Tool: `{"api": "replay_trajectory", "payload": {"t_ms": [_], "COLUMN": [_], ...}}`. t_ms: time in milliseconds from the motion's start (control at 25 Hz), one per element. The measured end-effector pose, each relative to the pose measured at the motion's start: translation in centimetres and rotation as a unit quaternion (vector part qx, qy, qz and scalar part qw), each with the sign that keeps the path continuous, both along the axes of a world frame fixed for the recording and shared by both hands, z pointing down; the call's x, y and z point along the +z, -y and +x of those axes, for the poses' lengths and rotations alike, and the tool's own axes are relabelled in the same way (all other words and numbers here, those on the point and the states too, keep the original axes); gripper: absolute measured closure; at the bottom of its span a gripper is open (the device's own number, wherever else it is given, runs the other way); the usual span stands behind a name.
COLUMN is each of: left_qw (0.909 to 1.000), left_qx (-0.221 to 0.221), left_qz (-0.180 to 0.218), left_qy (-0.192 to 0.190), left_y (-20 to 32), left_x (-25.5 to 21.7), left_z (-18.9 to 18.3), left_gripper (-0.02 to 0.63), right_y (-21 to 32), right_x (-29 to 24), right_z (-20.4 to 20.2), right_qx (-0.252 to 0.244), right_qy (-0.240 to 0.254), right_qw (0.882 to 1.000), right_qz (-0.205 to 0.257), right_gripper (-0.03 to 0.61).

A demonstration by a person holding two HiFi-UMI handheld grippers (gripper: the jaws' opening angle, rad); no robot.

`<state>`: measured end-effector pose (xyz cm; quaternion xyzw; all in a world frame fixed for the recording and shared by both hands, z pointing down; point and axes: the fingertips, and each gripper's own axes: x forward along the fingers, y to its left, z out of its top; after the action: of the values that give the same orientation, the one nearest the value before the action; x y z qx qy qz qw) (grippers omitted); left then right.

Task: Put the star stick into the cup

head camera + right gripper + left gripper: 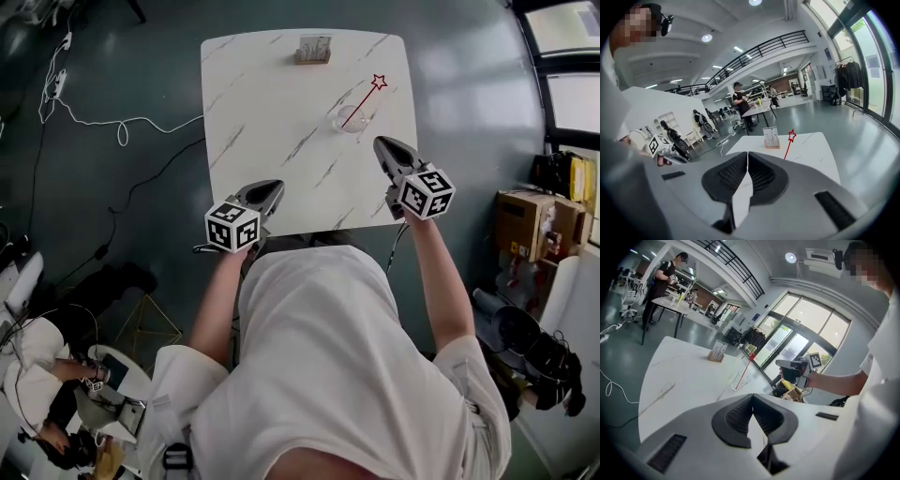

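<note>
A clear cup (349, 119) stands on the white marble table (272, 103), right of its middle. The red star stick (362, 97) leans in the cup, star end up toward the far right. In the left gripper view the cup (739, 380) and the stick (747, 366) lie ahead. The right gripper view shows only the stick (789, 145); the cup is hidden behind the jaws. My left gripper (276, 186) is shut and empty at the table's near edge. My right gripper (380, 143) is shut and empty, just short of the cup on its near right.
A small wooden card stand (313, 50) sits at the table's far edge. White cables (94, 119) trail on the floor at the left. Cardboard boxes (525, 220) and gear stand at the right. A person (37, 375) sits at lower left.
</note>
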<state>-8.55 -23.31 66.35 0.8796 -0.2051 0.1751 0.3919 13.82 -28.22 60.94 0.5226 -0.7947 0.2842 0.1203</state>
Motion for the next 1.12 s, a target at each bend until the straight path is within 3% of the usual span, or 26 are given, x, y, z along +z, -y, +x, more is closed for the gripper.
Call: {"api": "replay_trajectory", "payload": {"t_ms": [320,760,1120], "left_qw": [0.9984,0.9875,0.9758], "left_qx": [-0.048,-0.150,-0.197], "left_qz": [0.030,0.048,0.093], "left_qy": [0.003,-0.002,0.022], "left_y": [-2.7,-8.0,-12.7], "left_x": [-2.9,-5.4,-7.2], "left_z": [2.1,6.2,9.1], "left_gripper": [0.600,0.600,0.600], "right_y": [-3.0,-8.3,-14.2], "right_x": [-2.0,-4.1,-4.8], "right_z": [1.3,7.2,11.9], "right_qx": [-0.041,-0.068,-0.115], "right_qy": [0.020,0.044,0.015], "right_qw": [0.999,0.995,0.991], "right_qz": [0.022,0.056,0.060], "right_gripper": [0.551,0.551,0.551]}}
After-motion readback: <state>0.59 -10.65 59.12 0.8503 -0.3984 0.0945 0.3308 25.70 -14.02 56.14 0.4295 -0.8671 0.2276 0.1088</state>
